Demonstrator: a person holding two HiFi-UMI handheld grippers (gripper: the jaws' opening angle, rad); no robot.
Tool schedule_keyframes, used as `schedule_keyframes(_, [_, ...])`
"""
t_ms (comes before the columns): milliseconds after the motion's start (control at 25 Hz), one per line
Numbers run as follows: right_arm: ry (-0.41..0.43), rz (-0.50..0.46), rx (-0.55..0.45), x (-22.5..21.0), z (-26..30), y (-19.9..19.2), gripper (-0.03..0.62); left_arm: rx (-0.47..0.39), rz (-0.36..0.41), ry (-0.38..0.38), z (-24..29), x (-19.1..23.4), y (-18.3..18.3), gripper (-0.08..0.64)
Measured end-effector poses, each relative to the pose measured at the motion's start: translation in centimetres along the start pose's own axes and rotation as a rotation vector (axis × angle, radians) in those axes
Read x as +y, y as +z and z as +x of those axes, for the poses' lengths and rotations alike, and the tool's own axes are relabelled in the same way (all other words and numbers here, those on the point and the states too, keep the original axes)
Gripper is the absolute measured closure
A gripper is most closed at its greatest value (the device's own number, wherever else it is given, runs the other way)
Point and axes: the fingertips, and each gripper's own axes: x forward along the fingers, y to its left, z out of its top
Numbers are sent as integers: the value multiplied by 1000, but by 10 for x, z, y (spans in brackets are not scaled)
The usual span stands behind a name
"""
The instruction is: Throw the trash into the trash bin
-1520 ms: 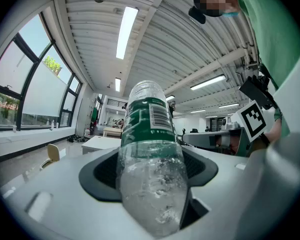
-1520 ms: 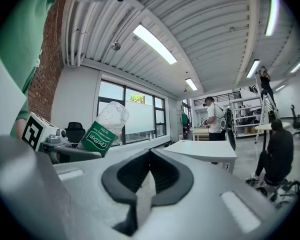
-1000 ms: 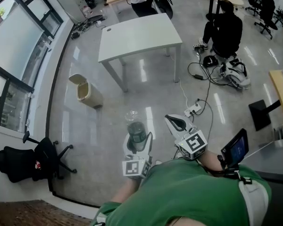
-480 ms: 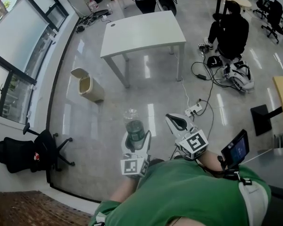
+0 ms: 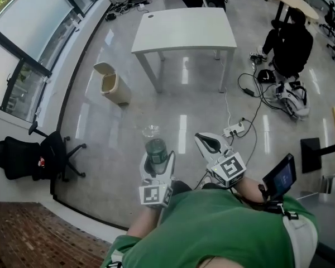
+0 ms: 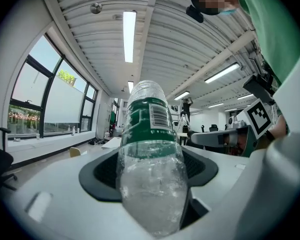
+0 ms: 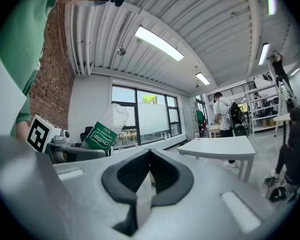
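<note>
One bottle (image 5: pixel 155 149) is clamped between the left gripper's (image 5: pixel 157 162) wide-set fingers, the right gripper's (image 5: pixel 206 143) fingers closed empty, well apart from the bin (image 5: pixel 114 86): carrying and dropping are left.

The head view looks steeply down over the person's shoulders (image 5: pixel 212 228) onto the floor (image 5: pixel 100 138). The left hand-held gripper (image 5: pixel 155 156) and right hand-held gripper (image 5: pixel 204 142) are close below it, the white table (image 5: pixel 184 27) farther off. Each gripper view sits low behind its own jaws and faces level across the room. The left one has the plastic bottle (image 6: pixel 150 154) right at the lens. The right one shares the white table with the head view, and each catches the other gripper at its edge.
</note>
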Motion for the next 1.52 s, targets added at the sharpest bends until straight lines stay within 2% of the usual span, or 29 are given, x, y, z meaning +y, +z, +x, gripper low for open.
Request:
schedule_keyframes(240, [71, -19, 18, 24, 40, 9, 589, -10, -18, 84, -8, 36, 0, 221])
schedule_keyframes(480, [196, -27, 28, 68, 96, 11, 589, -48, -45, 196, -26, 93, 4, 222])
schedule_keyframes(760, [339, -34, 29, 131, 161, 11, 589, -73, -47, 329, -59, 166, 6, 222])
schedule_keyframes(1080, [505, -53, 21, 228, 224, 10, 589, -79, -62, 470, -124, 243, 2, 222])
schedule_keyframes(1280, [548, -49, 31, 271, 248, 4, 589, -70, -77, 504, -154, 275, -7, 222])
schedule_keyframes(1520, [572, -56, 52, 294, 261, -1, 589, -82, -86, 530, -172, 293, -5, 222])
